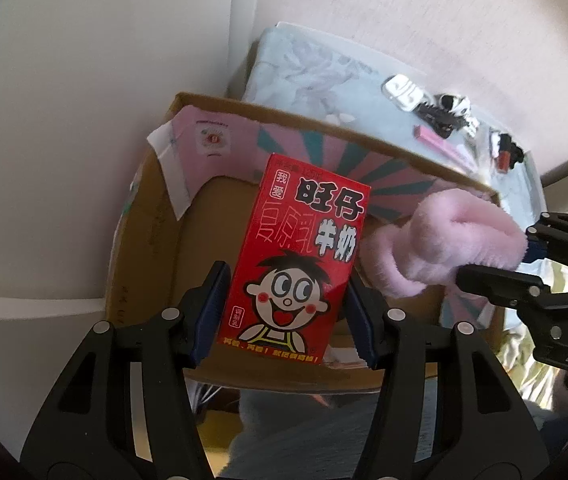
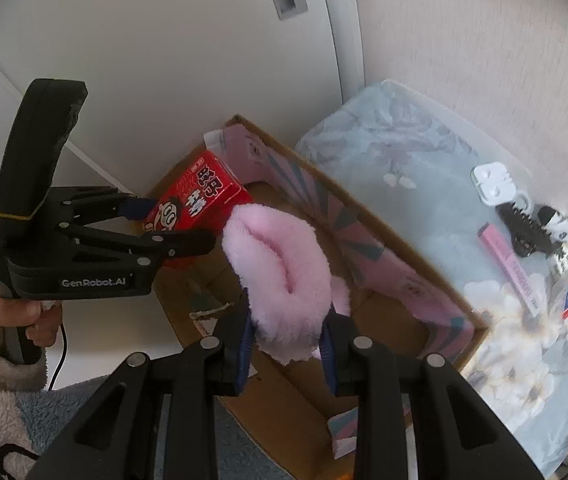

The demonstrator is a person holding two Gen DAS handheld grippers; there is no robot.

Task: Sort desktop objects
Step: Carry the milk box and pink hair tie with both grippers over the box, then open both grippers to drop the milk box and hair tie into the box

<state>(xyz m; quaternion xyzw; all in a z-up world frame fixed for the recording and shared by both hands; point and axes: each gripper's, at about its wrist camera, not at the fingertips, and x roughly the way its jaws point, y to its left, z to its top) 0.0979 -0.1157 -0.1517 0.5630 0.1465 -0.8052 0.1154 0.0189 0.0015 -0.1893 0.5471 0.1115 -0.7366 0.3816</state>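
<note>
My left gripper (image 1: 284,312) is shut on a red milk carton (image 1: 300,256) with a cartoon face, held upright above an open cardboard box (image 1: 187,216). My right gripper (image 2: 288,356) is shut on a fluffy pink cloth (image 2: 284,272), also held over the box (image 2: 364,208). The right gripper with the pink cloth (image 1: 444,240) shows at the right of the left wrist view. The left gripper with the carton (image 2: 199,200) shows at the left of the right wrist view.
Beyond the box lies a pale blue floral cloth (image 2: 424,152) with a white charger (image 2: 492,184), a black comb (image 2: 524,228), a pink tube (image 2: 516,272) and other small items. White cabinet walls (image 2: 163,60) stand behind.
</note>
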